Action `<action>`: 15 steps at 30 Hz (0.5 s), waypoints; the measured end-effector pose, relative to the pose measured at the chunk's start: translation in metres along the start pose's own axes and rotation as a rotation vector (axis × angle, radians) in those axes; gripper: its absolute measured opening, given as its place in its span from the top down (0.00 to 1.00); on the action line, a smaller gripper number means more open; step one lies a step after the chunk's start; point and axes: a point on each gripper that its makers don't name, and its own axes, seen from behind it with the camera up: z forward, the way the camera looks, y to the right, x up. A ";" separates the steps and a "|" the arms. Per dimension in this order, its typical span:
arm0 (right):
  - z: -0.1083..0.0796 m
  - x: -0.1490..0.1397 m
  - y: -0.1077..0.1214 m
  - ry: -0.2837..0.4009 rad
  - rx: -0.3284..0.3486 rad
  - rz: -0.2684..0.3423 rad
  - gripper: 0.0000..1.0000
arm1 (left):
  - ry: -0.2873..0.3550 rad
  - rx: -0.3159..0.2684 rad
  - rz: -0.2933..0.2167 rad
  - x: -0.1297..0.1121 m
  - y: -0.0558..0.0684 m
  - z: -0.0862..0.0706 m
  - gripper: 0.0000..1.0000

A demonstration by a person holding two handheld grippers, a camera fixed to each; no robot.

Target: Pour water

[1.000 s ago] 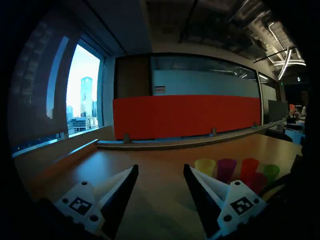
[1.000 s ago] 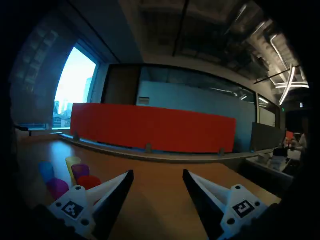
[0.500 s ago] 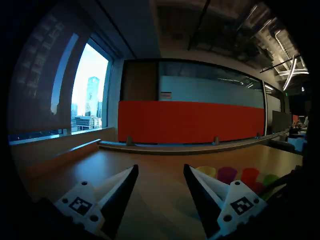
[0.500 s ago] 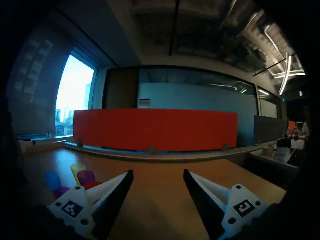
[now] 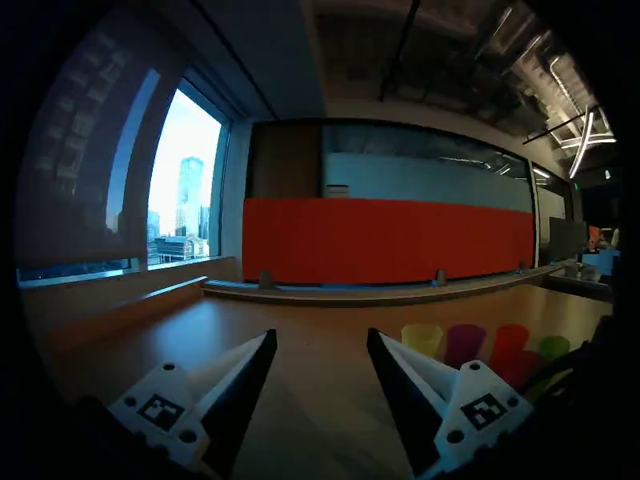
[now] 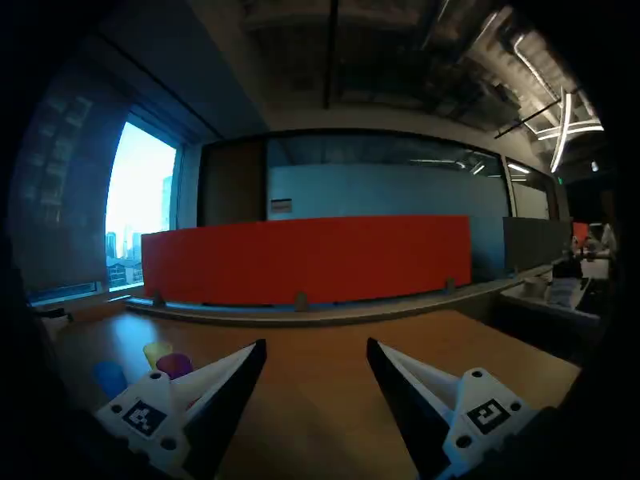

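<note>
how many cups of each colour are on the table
yellow cup: 1
purple cup: 1
red cup: 1
green cup: 1
dark pink cup, partly hidden: 1
blue cup: 1
total: 6

Cups (image 5: 465,341) — btm parts hidden behind left hand-held gripper (image 5: 321,334) finger; contents too dim to tell.

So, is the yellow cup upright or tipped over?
Upright: the yellow cup stands rim up on the wooden table, beside the purple cup. Its contents, I cannot tell.
</note>
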 end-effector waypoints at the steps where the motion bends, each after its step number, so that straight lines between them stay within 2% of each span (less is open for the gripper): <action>1: 0.000 0.000 -0.001 -0.001 0.002 0.000 0.03 | -0.001 -0.003 -0.005 -0.002 0.001 0.000 0.17; 6: 0.000 0.001 -0.006 0.001 0.008 -0.008 0.03 | -0.004 -0.016 -0.021 -0.010 0.003 0.001 0.17; 15: -0.001 -0.001 -0.008 -0.013 0.013 -0.023 0.03 | -0.010 -0.007 0.003 -0.020 -0.001 0.004 0.17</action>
